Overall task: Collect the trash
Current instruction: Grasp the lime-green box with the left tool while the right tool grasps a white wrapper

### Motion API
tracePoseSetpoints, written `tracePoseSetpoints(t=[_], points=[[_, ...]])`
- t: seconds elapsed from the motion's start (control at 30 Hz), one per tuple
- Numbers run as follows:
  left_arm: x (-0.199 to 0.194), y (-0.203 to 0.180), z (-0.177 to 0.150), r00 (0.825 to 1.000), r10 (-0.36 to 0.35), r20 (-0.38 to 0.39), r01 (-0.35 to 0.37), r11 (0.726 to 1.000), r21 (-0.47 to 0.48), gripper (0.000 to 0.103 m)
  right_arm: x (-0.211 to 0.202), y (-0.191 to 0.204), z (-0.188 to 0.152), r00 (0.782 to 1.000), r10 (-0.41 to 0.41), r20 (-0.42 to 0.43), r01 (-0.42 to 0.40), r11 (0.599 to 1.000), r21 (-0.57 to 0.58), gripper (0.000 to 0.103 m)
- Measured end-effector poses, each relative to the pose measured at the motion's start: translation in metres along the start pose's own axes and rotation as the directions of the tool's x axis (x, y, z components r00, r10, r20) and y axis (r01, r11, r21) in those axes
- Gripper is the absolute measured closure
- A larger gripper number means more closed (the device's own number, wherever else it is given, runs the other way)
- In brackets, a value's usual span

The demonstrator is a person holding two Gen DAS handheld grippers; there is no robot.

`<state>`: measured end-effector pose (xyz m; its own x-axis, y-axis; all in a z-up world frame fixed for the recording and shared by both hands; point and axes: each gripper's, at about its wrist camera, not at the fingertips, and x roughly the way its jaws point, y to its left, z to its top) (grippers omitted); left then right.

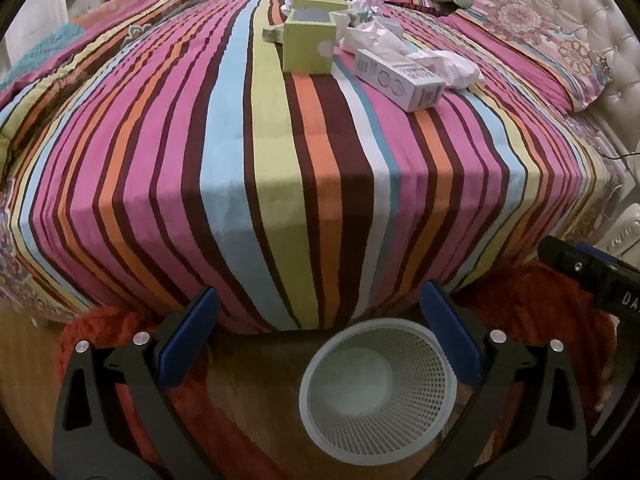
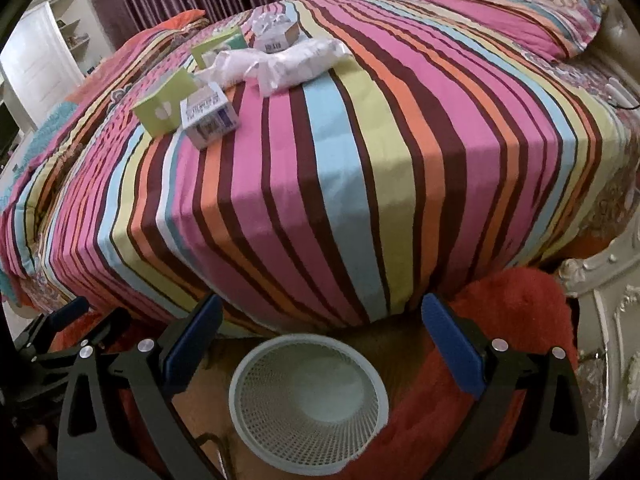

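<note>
At the bottom of both views stands a white mesh basket point(image 1: 378, 390) on the floor, empty as far as its inside shows, between the blue pads of each tool. The left gripper point(image 1: 320, 344) has its jaws wide apart and holds nothing; the right gripper point(image 2: 322, 346) is the same. Behind the basket rises the striped bed point(image 1: 280, 180). The trash lies far up on it, near the upper middle of the left view: a green box point(image 1: 308, 42), a white carton point(image 1: 400, 80) and crumpled white paper point(image 1: 452, 66), touching each other. It seems best to reach first for the carton, the nearest firm piece, closing on its narrow sides.
</note>
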<state>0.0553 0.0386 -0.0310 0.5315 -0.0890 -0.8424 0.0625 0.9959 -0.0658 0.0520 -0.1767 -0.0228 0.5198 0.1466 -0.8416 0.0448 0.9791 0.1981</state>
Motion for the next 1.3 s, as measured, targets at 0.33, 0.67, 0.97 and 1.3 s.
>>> tracePoseSetpoints(t=[0.33,0.67,0.97,1.3], points=[[0.006,0.005,0.036,0.999,0.019,0.045,-0.019,1.0,0.005,0.006,0.007,0.004,0.027,0.999,0.01,0.03,-0.01,1.0,-0.016,0.008],[0.018,0.008,0.083,0.995,0.006,0.103,-0.006,1.0,-0.001,0.006,0.015,0.012,0.059,0.994,0.02,0.11,-0.012,0.997,-0.072,0.008],[0.034,0.017,0.133,0.989,0.007,0.15,-0.005,1.0,-0.011,0.006,0.023,0.008,0.101,0.986,0.037,0.162,-0.02,0.994,-0.105,0.008],[0.069,0.015,0.199,0.993,-0.015,0.119,0.021,0.998,-0.053,0.006,0.057,0.01,0.164,0.994,0.067,0.088,-0.052,0.986,-0.161,0.008]])
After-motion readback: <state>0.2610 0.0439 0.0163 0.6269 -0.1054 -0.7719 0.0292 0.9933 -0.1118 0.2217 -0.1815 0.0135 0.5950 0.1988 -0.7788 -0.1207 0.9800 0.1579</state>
